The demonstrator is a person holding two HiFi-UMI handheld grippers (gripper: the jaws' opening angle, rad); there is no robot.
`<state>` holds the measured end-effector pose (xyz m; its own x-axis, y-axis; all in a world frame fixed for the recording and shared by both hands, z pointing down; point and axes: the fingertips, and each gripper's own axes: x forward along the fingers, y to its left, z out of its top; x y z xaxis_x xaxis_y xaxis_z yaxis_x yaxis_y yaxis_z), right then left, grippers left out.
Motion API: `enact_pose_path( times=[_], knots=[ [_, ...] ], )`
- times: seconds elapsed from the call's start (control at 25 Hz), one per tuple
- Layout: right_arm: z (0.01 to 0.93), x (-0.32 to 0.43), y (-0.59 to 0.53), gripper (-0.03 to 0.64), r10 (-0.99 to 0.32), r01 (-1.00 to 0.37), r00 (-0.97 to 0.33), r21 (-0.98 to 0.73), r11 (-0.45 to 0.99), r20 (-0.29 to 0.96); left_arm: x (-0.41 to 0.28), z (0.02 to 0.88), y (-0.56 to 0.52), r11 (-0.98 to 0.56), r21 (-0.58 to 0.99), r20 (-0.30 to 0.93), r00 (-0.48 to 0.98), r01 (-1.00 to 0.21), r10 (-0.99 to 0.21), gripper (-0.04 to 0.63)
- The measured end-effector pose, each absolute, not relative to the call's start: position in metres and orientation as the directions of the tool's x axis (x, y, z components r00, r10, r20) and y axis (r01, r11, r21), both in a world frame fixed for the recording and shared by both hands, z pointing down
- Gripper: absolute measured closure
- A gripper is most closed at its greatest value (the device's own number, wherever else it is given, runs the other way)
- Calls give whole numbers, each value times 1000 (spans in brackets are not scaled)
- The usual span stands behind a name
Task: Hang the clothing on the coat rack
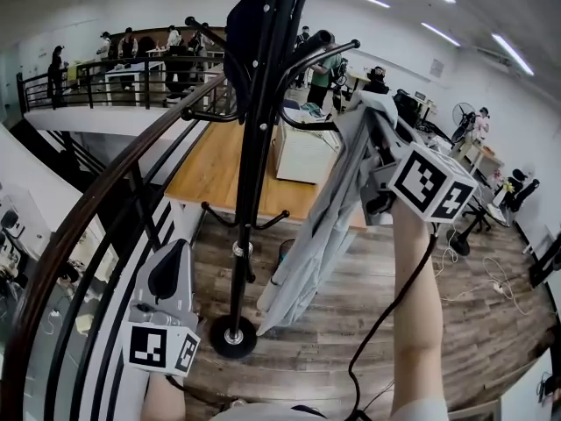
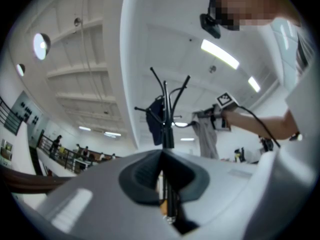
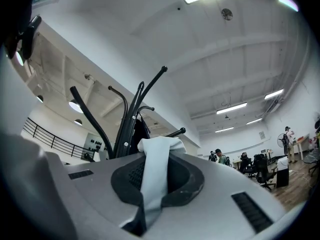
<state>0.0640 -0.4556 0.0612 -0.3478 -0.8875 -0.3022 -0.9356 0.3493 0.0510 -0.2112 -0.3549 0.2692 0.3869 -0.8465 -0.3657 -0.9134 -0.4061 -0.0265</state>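
Observation:
A black coat rack [image 1: 252, 147] stands on a round base [image 1: 232, 336] in front of me. A dark garment [image 1: 245, 24] hangs near its top. My right gripper [image 1: 372, 117] is raised beside one of the rack's upper hook arms [image 1: 329, 49]. It is shut on the top of a light grey garment [image 1: 324, 235], which hangs down to the right of the pole. In the right gripper view the grey cloth [image 3: 155, 169] is pinched between the jaws, with the knobbed hook arm [image 3: 175, 132] just beyond. My left gripper [image 1: 171, 257] is low at the left, shut and holding nothing.
A dark curved railing [image 1: 96, 226] runs along the left. A black cable [image 1: 386, 323] trails from the right gripper over the wooden floor. A white cabinet [image 1: 302, 152] stands behind the rack. Desks, chairs and people fill the far right.

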Motion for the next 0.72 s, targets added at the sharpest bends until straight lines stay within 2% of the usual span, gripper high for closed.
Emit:
enact_pose_path(
  times=[0.4,0.72],
  knots=[
    [91,48,-450,603,-882,-915,-401,72,396,-246,-207,273,-351,-415,-24,-365,394,-910,-843,587],
    [85,33,-432,603,-831,-875,-474,50,481,-291,-210,272,-345,-412,-28,-360,394,-911,-846,587]
  ],
)
